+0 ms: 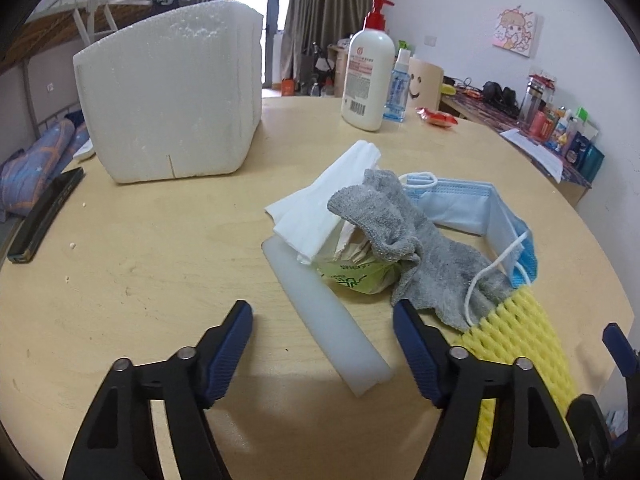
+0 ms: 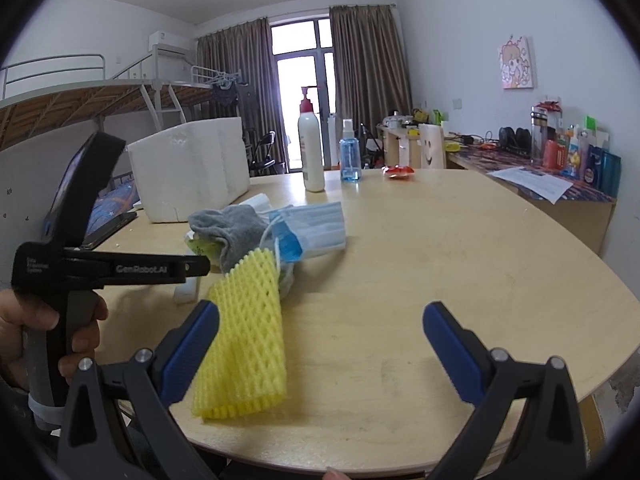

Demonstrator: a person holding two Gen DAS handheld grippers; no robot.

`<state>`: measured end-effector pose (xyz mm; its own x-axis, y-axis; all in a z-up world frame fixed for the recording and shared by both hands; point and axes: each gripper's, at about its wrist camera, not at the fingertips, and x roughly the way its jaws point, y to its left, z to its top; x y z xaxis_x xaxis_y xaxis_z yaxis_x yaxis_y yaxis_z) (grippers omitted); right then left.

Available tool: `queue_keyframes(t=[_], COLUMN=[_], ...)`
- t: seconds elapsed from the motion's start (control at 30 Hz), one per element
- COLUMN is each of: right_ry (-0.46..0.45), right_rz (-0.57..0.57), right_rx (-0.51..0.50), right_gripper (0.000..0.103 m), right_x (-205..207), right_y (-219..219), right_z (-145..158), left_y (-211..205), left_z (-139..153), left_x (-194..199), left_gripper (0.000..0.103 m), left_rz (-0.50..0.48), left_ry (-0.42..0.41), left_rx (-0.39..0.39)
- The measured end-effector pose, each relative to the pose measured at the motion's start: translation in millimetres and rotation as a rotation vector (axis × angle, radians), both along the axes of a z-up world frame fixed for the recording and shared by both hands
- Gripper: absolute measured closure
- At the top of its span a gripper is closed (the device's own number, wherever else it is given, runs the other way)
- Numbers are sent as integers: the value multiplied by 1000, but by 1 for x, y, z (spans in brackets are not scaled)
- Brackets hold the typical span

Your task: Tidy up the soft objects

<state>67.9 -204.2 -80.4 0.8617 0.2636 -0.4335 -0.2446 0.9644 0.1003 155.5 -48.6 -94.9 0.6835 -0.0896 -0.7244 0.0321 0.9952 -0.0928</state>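
A heap of soft things lies mid-table: a grey sock [image 1: 416, 248] over folded white tissues [image 1: 324, 204] and a green packet [image 1: 356, 276], with a blue face mask [image 1: 472, 208] behind. A yellow foam net [image 1: 520, 344] runs toward the near right. My left gripper [image 1: 324, 316] is open, low over the table. A translucent white bar [image 1: 332, 332] lies between its fingers, untouched by the pads. My right gripper [image 2: 322, 312] is open and holds nothing; the yellow foam net [image 2: 244, 340] lies beside its left finger. The white foam box [image 1: 172, 96] stands at the back left.
A lotion pump bottle [image 1: 368, 76], a blue spray bottle [image 1: 398, 88] and a red wrapper [image 1: 436, 118] stand at the far edge. A dark phone [image 1: 44, 216] lies at the left rim. A cluttered side desk [image 1: 560, 136] is on the right. A hand [image 2: 24, 320] grips the left tool.
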Motion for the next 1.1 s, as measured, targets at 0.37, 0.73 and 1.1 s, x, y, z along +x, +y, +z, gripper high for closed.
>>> queue_keyframes(t=[0.37, 0.73, 1.1], right_ry=[-5, 13, 50], right_rz=[28, 64, 121], right_rx=[24, 20, -9], right_gripper=[0, 0, 0], right_x=[2, 4, 7], right_y=[-2, 3, 20], right_z=[-2, -2, -4], left_y=[-10, -10, 7], left_z=[-3, 0, 3], left_x=[8, 8, -6], left_gripper=[70, 83, 86], left_rz=[59, 46, 20], left_ry=[26, 9, -37], left_rx=[62, 58, 57])
